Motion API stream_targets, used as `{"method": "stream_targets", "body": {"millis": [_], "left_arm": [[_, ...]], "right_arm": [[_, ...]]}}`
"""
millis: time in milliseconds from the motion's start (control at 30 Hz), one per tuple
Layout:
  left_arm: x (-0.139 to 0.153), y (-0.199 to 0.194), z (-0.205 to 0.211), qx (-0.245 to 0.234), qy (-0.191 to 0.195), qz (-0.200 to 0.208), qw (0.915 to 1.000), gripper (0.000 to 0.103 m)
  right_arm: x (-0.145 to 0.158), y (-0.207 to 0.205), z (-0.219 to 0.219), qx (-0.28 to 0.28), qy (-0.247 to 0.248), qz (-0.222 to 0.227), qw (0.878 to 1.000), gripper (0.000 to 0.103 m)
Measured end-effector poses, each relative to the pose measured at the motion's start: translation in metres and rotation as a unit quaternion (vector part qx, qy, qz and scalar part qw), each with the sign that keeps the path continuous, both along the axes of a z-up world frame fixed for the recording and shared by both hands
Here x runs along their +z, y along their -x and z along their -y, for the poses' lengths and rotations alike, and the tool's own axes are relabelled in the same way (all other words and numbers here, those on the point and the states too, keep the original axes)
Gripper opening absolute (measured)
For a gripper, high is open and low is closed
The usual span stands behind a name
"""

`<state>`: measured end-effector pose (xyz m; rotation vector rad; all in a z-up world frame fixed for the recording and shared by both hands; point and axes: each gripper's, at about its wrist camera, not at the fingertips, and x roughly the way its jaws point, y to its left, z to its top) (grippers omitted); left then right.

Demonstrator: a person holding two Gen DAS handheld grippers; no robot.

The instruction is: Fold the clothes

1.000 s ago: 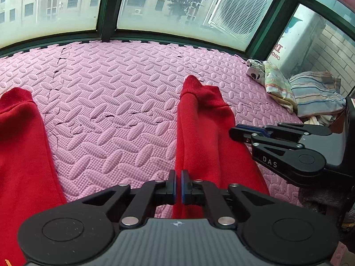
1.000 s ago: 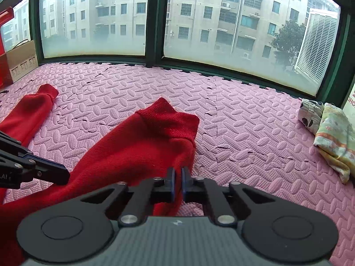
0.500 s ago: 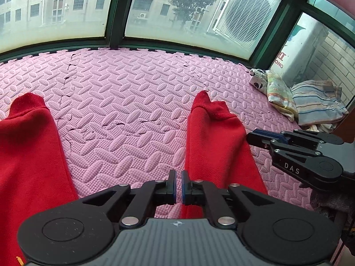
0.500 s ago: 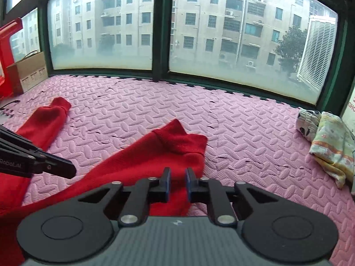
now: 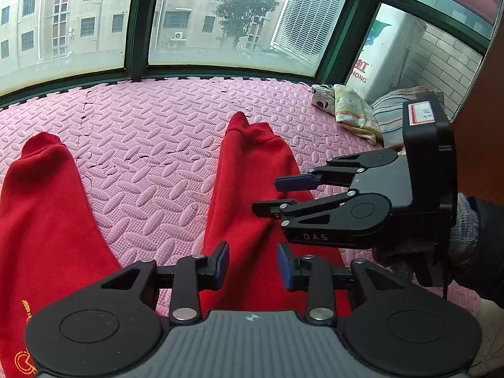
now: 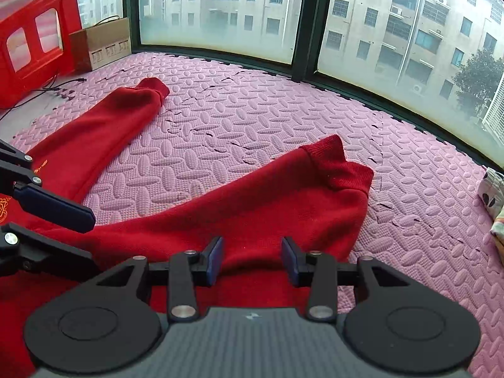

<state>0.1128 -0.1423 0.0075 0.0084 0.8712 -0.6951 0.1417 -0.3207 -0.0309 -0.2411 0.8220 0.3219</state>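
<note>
Left wrist view: the red sweatshirt [image 5: 252,195] lies flat on the pink foam mat [image 5: 163,145], sleeves running toward the upper frame, one at left, one at centre. Left gripper [image 5: 252,264] jaws opening, partly apart, over red cloth, gripping nothing. Right gripper [image 6: 252,260] likewise opening, empty, above the right sleeve at lower centre. Fabric judged soft, light, limp; best pinched at the ribbed cuff [image 6: 337,167] or a seam.
</note>
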Motion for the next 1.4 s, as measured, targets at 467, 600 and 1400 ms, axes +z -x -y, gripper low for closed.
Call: {"method": "stream_targets", "body": {"millis": [467, 600, 1400], "left_arm": [[-0.02, 0.052, 0.03, -0.08, 0.003, -0.057, 0.9951, 0.042], [-0.021, 0.071, 0.042, -0.121, 0.011, -0.07, 0.9901, 0.04], [-0.018, 0.039, 0.044, -0.057, -0.006, -0.039, 0.9976, 0.025]], "right_arm": [[0.019, 0.013, 0.005, 0.017, -0.002, -0.007, 1.0, 0.052], [0.011, 0.023, 0.001, 0.036, 0.008, -0.029, 0.999, 0.052], [0.026, 0.061, 0.041, -0.016, 0.01, -0.036, 0.999, 0.052]]}}
